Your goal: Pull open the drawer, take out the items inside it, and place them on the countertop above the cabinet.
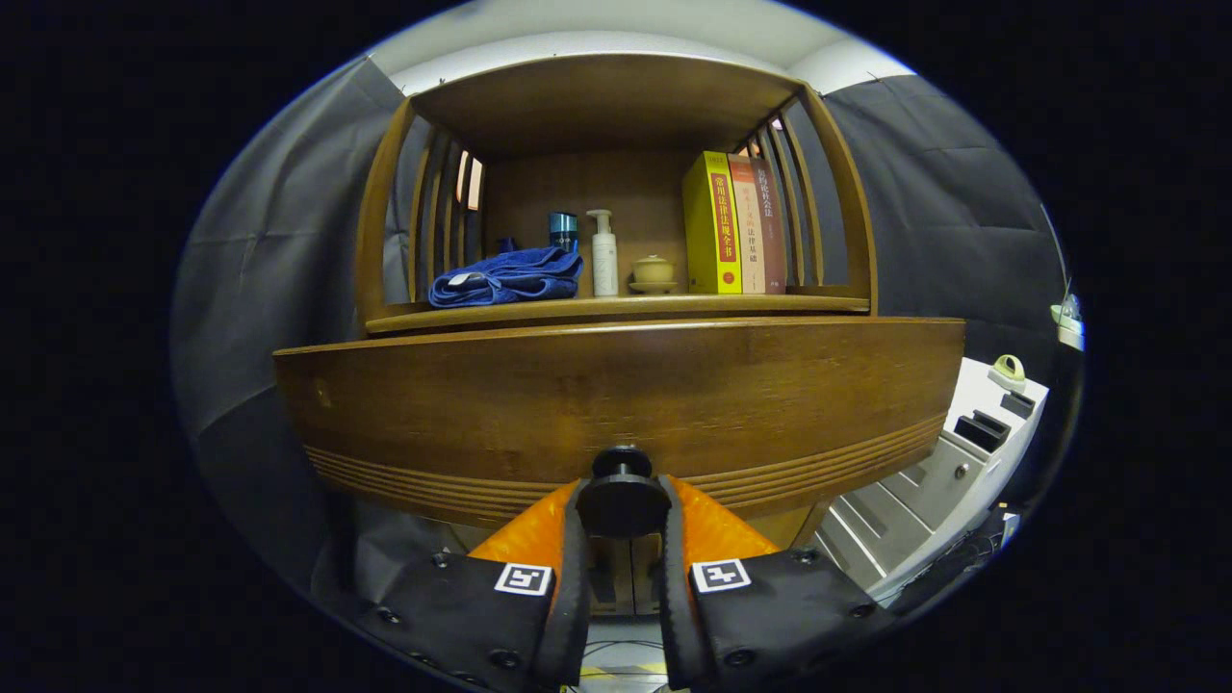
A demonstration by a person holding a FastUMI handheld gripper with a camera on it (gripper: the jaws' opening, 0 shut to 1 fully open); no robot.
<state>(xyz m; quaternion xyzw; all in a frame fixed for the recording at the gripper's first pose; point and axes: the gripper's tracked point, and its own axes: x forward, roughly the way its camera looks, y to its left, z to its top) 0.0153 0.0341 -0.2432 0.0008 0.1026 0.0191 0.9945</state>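
Gripping the knob to pull the drawer

We have the gripper (622, 505) closed to a narrow gap, both fingers pressing the round knob (622, 499) on the wooden drawer front (616, 404), just under the countertop (616, 311). This hold lets us draw it straight out.
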